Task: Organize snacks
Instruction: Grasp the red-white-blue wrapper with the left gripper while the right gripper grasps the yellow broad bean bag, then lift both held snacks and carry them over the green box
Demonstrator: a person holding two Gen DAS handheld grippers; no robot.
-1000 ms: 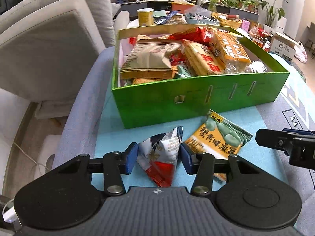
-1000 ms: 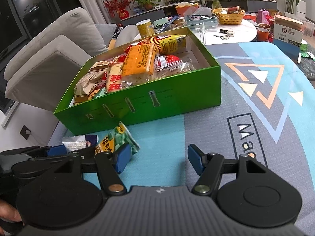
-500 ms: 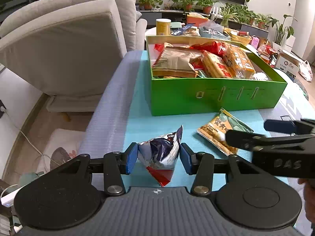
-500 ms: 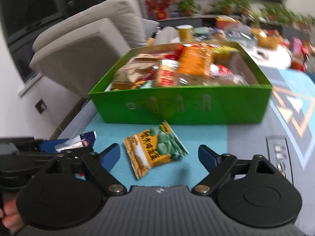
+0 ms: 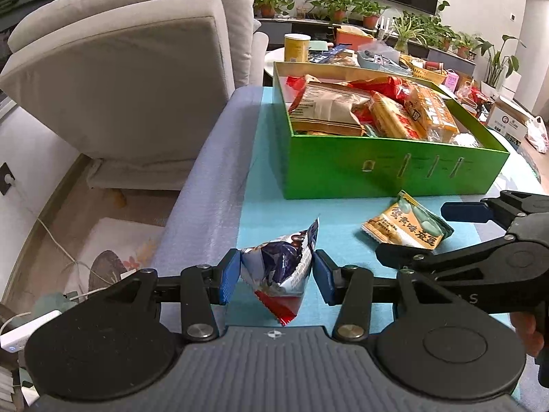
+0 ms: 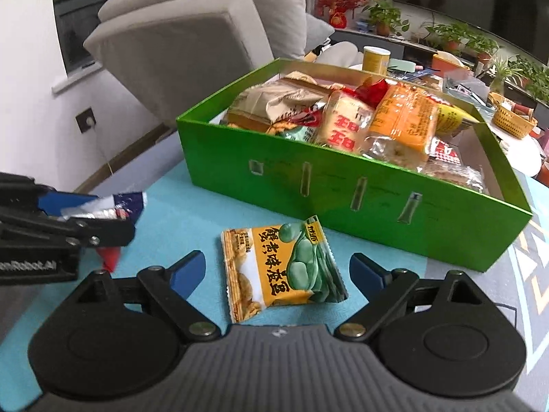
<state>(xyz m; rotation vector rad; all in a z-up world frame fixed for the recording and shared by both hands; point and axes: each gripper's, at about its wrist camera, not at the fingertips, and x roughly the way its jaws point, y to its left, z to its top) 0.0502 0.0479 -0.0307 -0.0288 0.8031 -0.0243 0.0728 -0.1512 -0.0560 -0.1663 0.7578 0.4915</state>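
Observation:
My left gripper (image 5: 275, 272) is shut on a small blue, white and red snack packet (image 5: 282, 267) and holds it above the teal mat. That packet also shows at the left of the right wrist view (image 6: 113, 206). My right gripper (image 6: 277, 269) is open, its fingers on either side of a yellow and green bean snack packet (image 6: 284, 267) that lies flat on the mat. This packet shows in the left wrist view too (image 5: 406, 226), with the right gripper (image 5: 422, 233) over it. The green snack box (image 6: 343, 192) stands behind, full of packets.
A grey sofa (image 5: 137, 79) stands left of the table. The table edge (image 5: 202, 185) drops to the floor on the left. A round table with a yellow can (image 5: 296, 46), baskets and plants sits behind the box (image 5: 377, 171).
My left gripper has lifted and pulled back with the snack packet. My right gripper has swung left and now straddles the bean packet with open fingers.

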